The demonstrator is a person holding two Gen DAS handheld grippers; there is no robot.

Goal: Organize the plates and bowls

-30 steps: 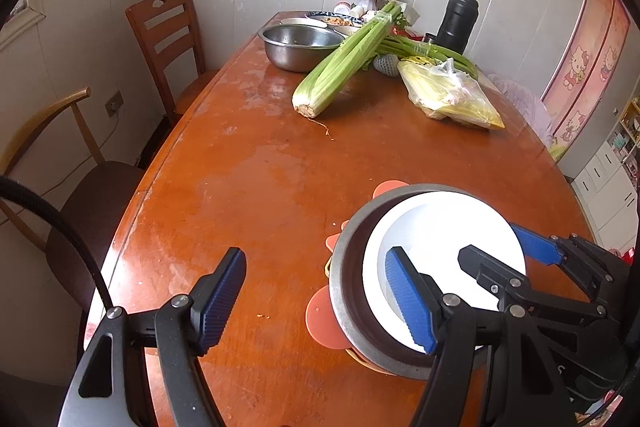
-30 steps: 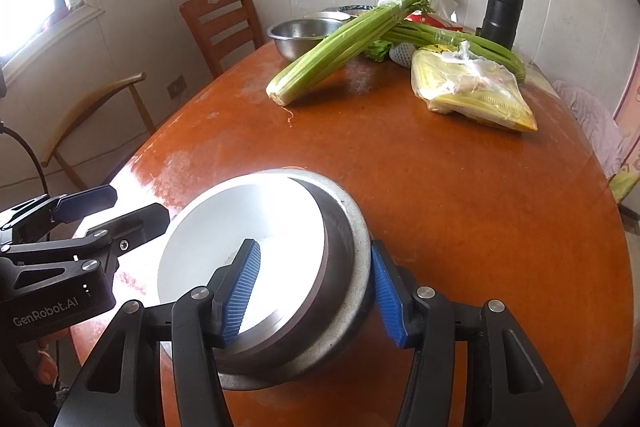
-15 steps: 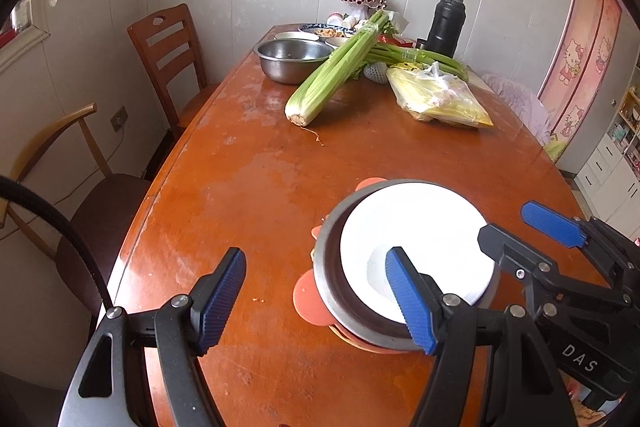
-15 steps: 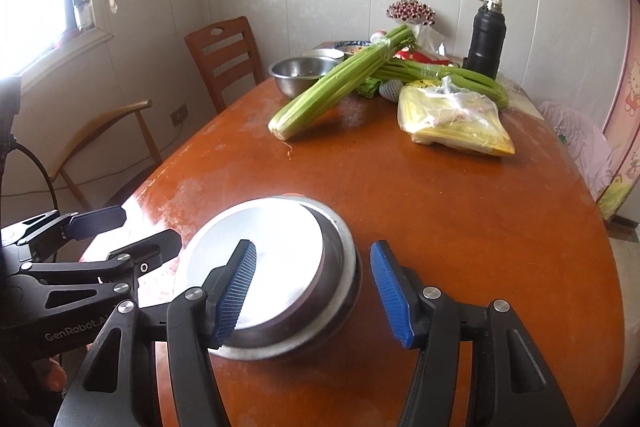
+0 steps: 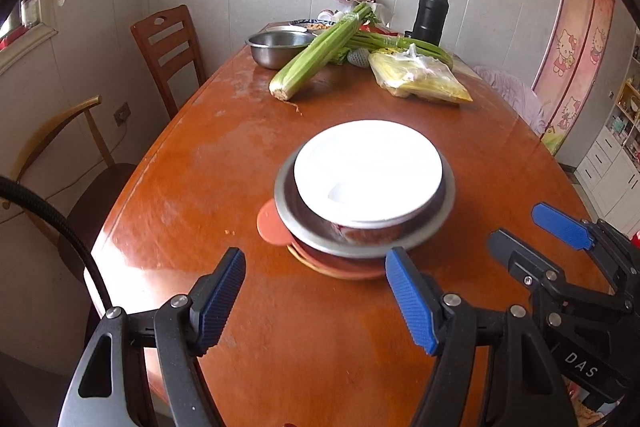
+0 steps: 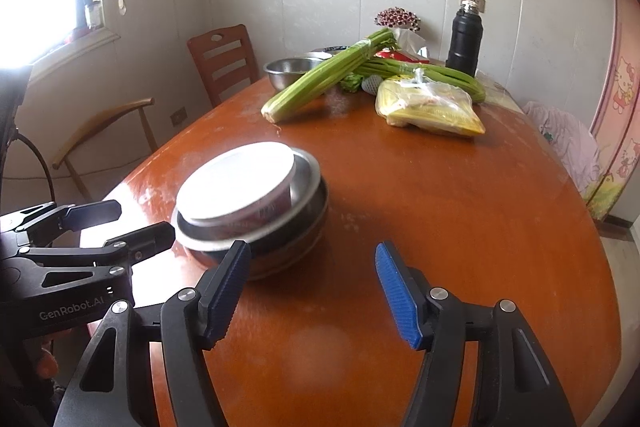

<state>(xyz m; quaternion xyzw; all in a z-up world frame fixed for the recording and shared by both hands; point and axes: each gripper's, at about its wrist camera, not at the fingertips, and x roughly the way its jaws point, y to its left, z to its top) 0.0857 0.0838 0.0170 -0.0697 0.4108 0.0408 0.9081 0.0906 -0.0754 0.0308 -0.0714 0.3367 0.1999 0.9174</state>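
On the left, the left gripper (image 5: 316, 301), black with blue ribbed pads, hovers over the near left edge of the glossy reddish-brown oval wooden table (image 5: 192, 195), its jaws apart with nothing between them. It appears to be standing off so the stack can sit alone.

Ahead, toward the middle of the table's near end, is the nested stack. A white round bowl with a red-patterned outside (image 5: 368, 173) sits inside a shallow stainless steel bowl (image 5: 286, 205), which rests on orange plastic plates (image 5: 270, 225) peeking out at the stack's left and near side. Nesting them this way gathers the dishes into one compact pile, which suits the tidying task.

On the right, the right gripper (image 6: 312, 289) has just been opening; its jaws are apart and empty, and the stack lies beyond its left pad, untouched.

At the far end lie a second steel bowl (image 5: 276, 47), a celery bunch (image 5: 320, 55), a yellow plastic bag (image 5: 420, 79) and a black flask (image 5: 432, 13).
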